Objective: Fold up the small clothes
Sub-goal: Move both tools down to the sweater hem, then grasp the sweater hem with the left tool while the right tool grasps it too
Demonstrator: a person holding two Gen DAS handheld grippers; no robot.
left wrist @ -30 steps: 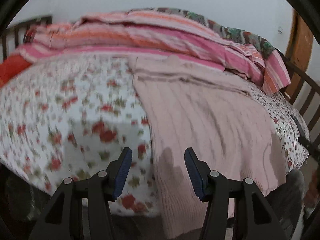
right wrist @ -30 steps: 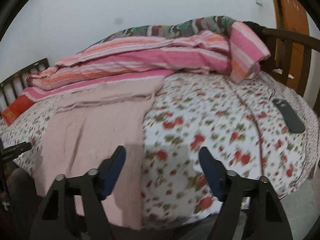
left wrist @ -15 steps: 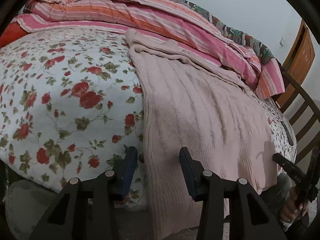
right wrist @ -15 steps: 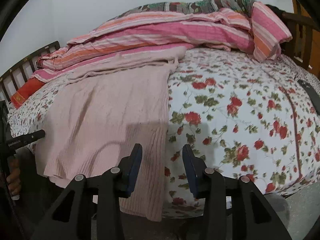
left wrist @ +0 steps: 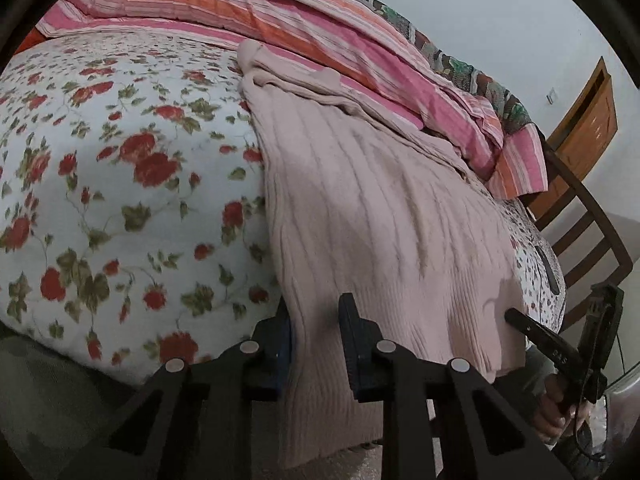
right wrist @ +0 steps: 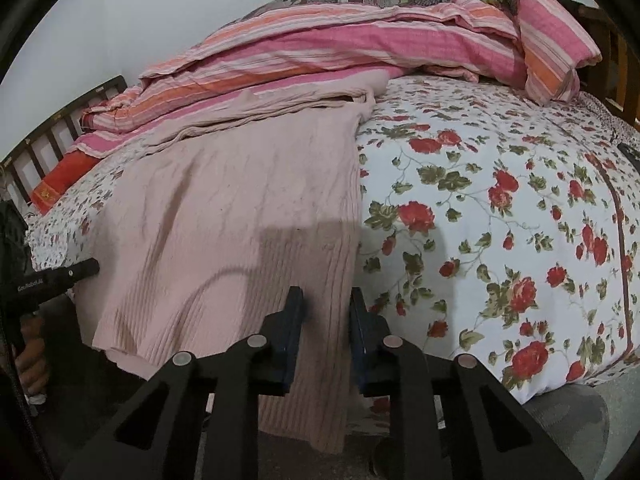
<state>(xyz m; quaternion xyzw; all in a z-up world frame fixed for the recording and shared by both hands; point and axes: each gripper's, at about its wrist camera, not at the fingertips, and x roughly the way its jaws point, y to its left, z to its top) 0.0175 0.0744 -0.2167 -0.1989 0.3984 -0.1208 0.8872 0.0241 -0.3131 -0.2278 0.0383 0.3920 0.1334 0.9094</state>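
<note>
A pale pink ribbed knit sweater (left wrist: 380, 208) lies flat on the flowered bedspread (left wrist: 120, 184), its hem hanging over the bed's near edge. My left gripper (left wrist: 314, 316) straddles the hem's left corner, its jaws narrowed around the fabric with a gap left. My right gripper (right wrist: 326, 308) straddles the hem's right corner (right wrist: 320, 280) in the same way. The sweater also shows in the right wrist view (right wrist: 240, 216). Each gripper shows at the edge of the other's view.
A pile of pink and orange striped bedding (right wrist: 360, 44) lies along the far side of the bed. A dark remote (left wrist: 550, 270) lies on the spread to the right. Wooden bed rails (left wrist: 588, 216) stand at the right, a headboard (right wrist: 60, 120) at the left.
Both grippers moved down and in to the sweater's hem corners. Their jaws narrowed from wide open to a small gap around the hem.
</note>
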